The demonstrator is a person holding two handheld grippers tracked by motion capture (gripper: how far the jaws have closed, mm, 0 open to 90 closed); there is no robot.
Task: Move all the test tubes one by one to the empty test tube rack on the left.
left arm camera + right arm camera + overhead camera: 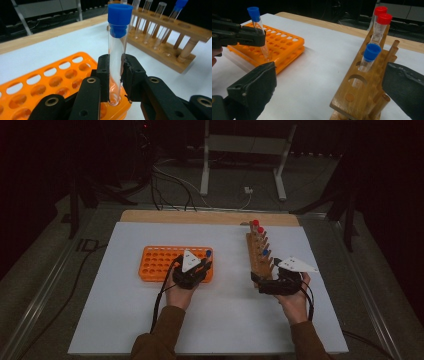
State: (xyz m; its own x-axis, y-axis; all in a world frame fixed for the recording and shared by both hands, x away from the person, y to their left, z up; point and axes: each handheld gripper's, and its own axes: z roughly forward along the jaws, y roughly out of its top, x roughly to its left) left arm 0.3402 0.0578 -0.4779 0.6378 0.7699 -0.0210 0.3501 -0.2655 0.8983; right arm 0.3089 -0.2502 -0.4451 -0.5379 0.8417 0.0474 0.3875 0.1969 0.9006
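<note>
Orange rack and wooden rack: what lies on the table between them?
Nothing: in the high view the white table surface between the orange rack and the wooden rack is bare; the right gripper view shows the same.

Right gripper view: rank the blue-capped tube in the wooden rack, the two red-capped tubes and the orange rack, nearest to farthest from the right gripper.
1. Blue-capped tube, in the wooden rack, just ahead of the open right gripper.
2. Red-capped tubes, farther along the same rack; those two are too close to call.
3. Orange rack, across the table to the left.
</note>
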